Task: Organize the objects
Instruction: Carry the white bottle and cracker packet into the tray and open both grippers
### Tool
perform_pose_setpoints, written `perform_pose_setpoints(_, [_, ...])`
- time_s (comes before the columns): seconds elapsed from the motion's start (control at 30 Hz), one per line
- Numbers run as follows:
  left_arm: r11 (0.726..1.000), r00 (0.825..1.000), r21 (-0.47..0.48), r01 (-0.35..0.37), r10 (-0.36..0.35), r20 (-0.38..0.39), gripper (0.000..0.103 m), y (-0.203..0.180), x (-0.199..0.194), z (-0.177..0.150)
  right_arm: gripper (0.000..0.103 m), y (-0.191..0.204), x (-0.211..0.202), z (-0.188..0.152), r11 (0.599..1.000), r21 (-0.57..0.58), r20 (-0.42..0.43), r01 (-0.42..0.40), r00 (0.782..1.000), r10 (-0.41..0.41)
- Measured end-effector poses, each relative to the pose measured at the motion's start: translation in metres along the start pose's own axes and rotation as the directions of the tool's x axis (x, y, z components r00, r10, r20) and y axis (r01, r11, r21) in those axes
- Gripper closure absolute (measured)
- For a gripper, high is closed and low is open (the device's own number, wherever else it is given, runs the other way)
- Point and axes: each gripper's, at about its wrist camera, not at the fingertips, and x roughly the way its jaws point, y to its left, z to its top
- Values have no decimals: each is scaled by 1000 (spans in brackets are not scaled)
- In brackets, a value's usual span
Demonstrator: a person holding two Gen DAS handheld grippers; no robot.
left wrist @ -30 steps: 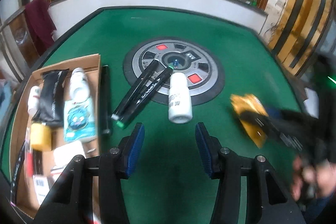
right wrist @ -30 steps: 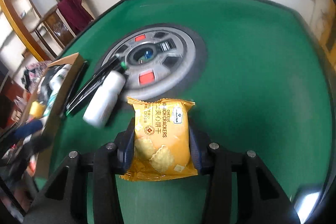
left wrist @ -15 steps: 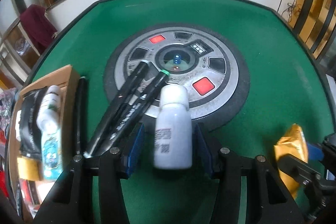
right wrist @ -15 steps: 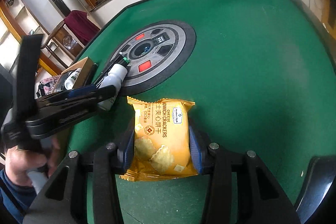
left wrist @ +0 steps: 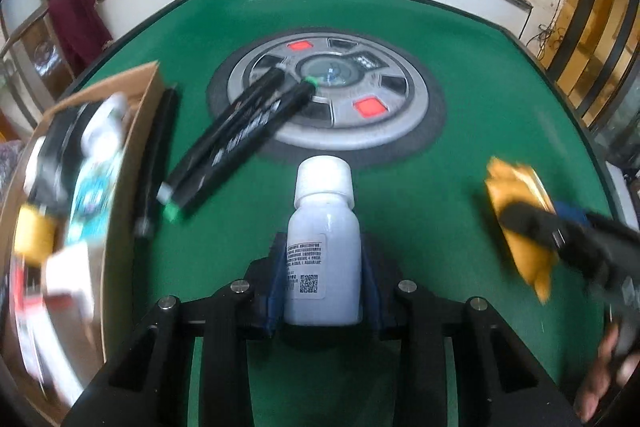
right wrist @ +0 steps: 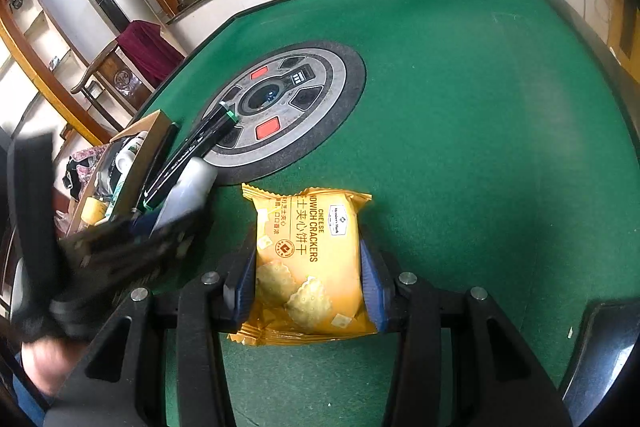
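Now left gripper (left wrist: 323, 283) clamps white bottle (left wrist: 323, 251) (printed label, QR code).

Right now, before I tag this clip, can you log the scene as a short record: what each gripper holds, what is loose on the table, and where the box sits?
left gripper: shut on white bottle
right gripper: shut on cracker packet
loose on table: two black markers side by side, tips over the round centre panel; one black pen alongside the box wall
cardboard box: at the table's left edge, already holding several items, blurred
surface: green felt table
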Motion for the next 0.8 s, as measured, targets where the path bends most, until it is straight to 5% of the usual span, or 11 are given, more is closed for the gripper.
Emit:
perform_pose_setpoints(0.37, [998, 998, -44, 43, -41, 53, 74, 1, -40, -54, 61, 30, 4, -13, 995, -96, -11, -7, 1000, 6])
perform_pose_setpoints(0.8, [996, 985, -41, -80, 86, 151, 73, 14, -59, -64, 61, 57, 3, -25, 983, -181, -12, -16, 1000, 14])
